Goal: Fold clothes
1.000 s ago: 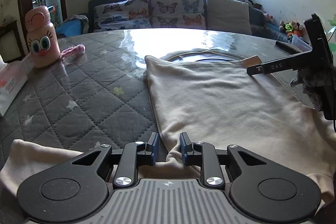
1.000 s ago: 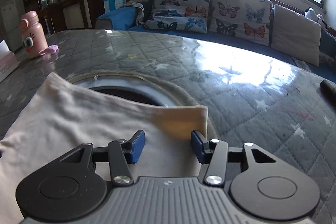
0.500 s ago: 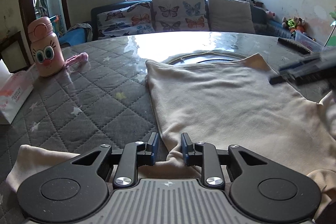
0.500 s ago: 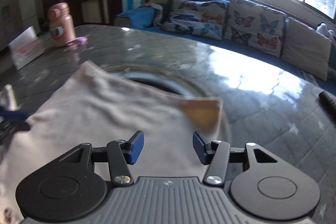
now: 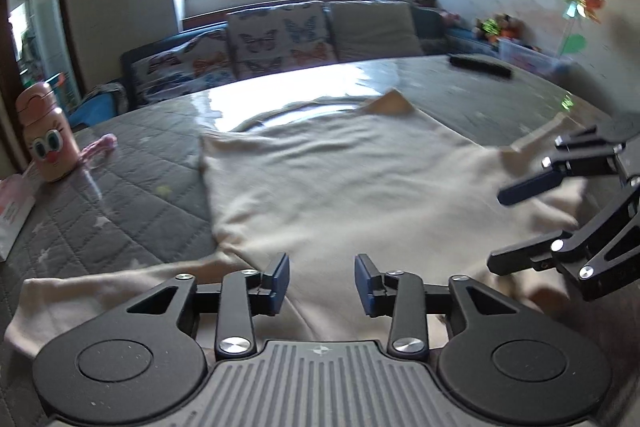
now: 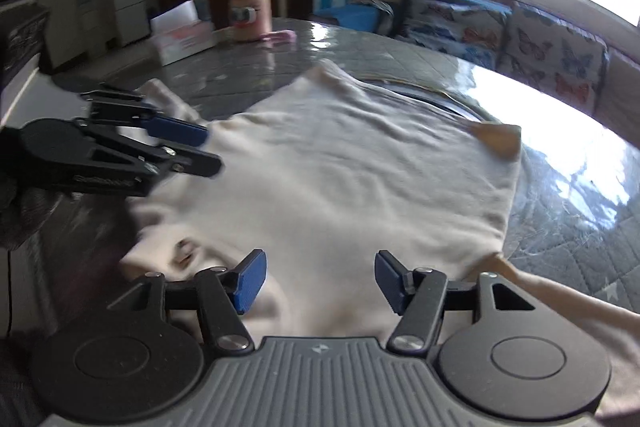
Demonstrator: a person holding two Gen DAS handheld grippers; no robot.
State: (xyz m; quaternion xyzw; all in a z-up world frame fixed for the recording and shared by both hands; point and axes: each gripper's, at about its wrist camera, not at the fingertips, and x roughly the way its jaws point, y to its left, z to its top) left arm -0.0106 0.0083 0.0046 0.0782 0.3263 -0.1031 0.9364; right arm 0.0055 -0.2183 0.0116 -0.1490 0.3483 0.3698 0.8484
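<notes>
Risking a collapsed fold, in the left wrist view the left gripper (image 5: 322,281) opens its jaws empty above the soft, limp cream garment (image 5: 340,187) spread on the glossy quilted table (image 5: 132,183); in the right wrist view the right gripper (image 6: 320,283) likewise opens, gripping nothing, wrinkles unsmoothed.

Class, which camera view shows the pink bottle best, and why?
The left wrist view: the pink bottle stands at the table's left edge with its cartoon eyes facing the camera. The right wrist view shows the bottle farther off, blurred, with the face barely readable.
</notes>
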